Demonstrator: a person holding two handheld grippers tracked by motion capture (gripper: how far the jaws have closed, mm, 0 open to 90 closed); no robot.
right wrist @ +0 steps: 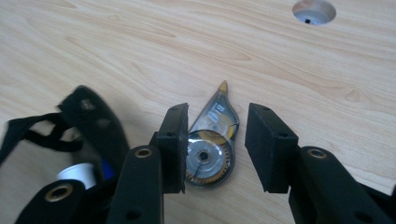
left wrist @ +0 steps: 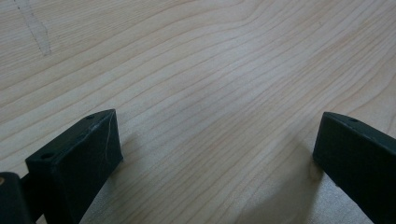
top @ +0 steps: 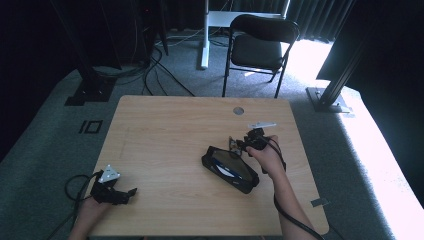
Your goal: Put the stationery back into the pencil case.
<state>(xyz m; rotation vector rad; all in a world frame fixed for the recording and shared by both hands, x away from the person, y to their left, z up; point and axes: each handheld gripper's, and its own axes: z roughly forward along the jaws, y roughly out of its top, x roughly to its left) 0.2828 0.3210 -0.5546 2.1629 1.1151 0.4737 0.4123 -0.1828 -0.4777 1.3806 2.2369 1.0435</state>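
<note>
A clear correction-tape dispenser (right wrist: 211, 140) with a yellow tip lies flat on the wooden table (right wrist: 116, 42). My right gripper (right wrist: 215, 135) is open around it: the left jaw touches its side and the right jaw stands a little apart. In the high view the right gripper (top: 239, 144) sits right of centre, at the far end of a black pouch (top: 230, 168). The pouch (right wrist: 91, 119) lies open just left of the dispenser, with a white item (right wrist: 77, 175) inside. My left gripper (left wrist: 219, 135) is open over bare wood and rests at the table's near left (top: 125, 193).
A round cable hole (top: 238, 110) marks the table's far side, beyond the right gripper. A black folding chair (top: 260, 42) stands on the carpet behind the table. Cables trail from both grippers off the near edge.
</note>
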